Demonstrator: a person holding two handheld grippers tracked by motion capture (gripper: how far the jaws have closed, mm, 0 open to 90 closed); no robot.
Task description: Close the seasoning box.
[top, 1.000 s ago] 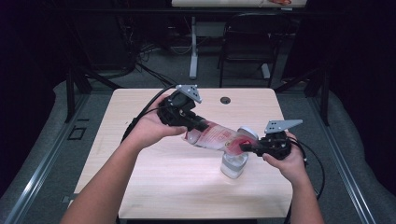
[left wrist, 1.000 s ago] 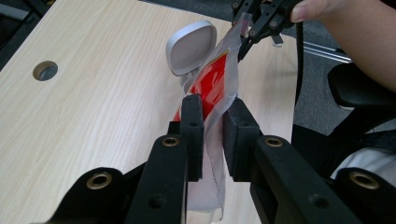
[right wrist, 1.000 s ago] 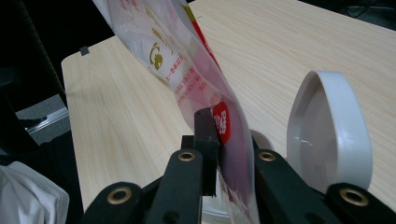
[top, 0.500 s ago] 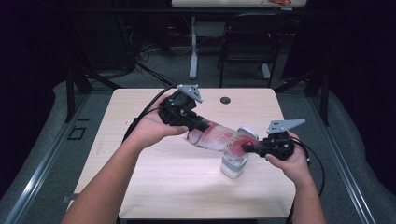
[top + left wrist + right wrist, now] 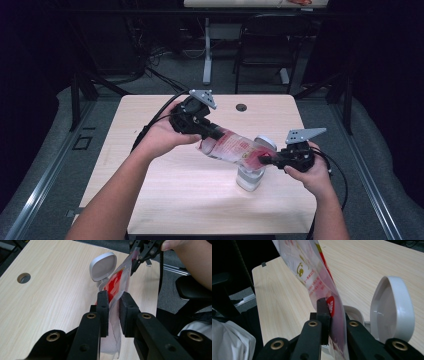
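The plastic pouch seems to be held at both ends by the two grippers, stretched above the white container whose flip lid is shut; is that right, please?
Not quite: the flip lid stands open, as the right gripper view shows. The rest holds: the left gripper and the right gripper hold the plastic pouch by its ends above the white container.

The clear plastic pouch (image 5: 322, 282) carries printing, but little of it can be read. In the right gripper view a gold round emblem sits on its upper part, with a few lines of small red characters beneath it, too fine and too tilted to make out. Lower down, a red badge bears white marks, partly hidden behind the jaw. Nothing else in the pictures bears legible writing.
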